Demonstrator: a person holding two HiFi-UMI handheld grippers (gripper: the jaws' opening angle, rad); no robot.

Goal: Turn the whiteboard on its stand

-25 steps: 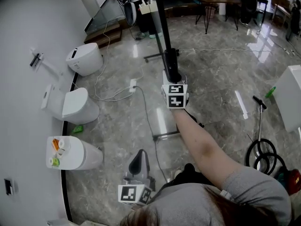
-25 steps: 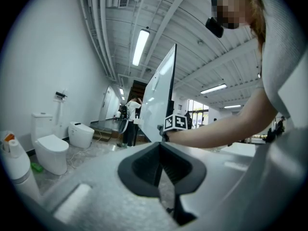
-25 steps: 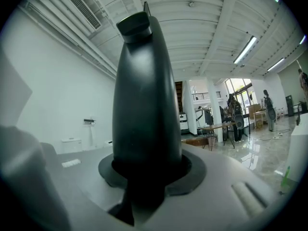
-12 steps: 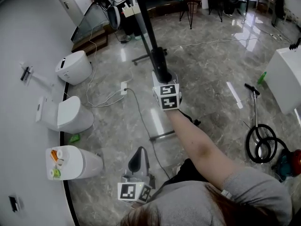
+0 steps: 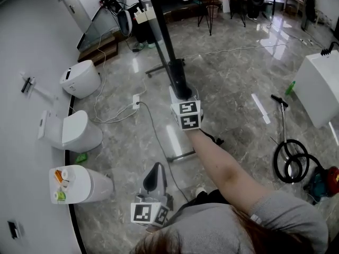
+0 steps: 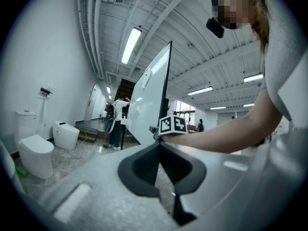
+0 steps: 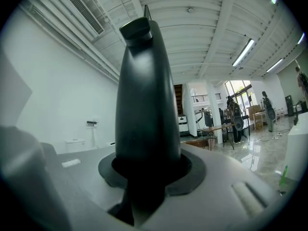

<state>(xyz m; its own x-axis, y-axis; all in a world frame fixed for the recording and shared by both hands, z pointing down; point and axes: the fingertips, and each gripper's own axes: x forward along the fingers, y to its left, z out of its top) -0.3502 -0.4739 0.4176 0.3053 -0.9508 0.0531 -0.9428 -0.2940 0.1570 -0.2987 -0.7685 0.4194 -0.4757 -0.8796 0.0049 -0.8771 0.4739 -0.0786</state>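
Out in front of me, my right gripper clamps the upright whiteboard by its dark edge above the stand, while my left gripper hangs low, jaws pressed together, empty.

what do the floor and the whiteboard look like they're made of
The floor looks like polished stone or stone-look tile: grey veining, sharp bright reflections. The whiteboard is a smooth white panel with an even sheen, perhaps coated steel or melamine. Its dark frame looks matte black, either plastic or painted metal; I cannot tell which.
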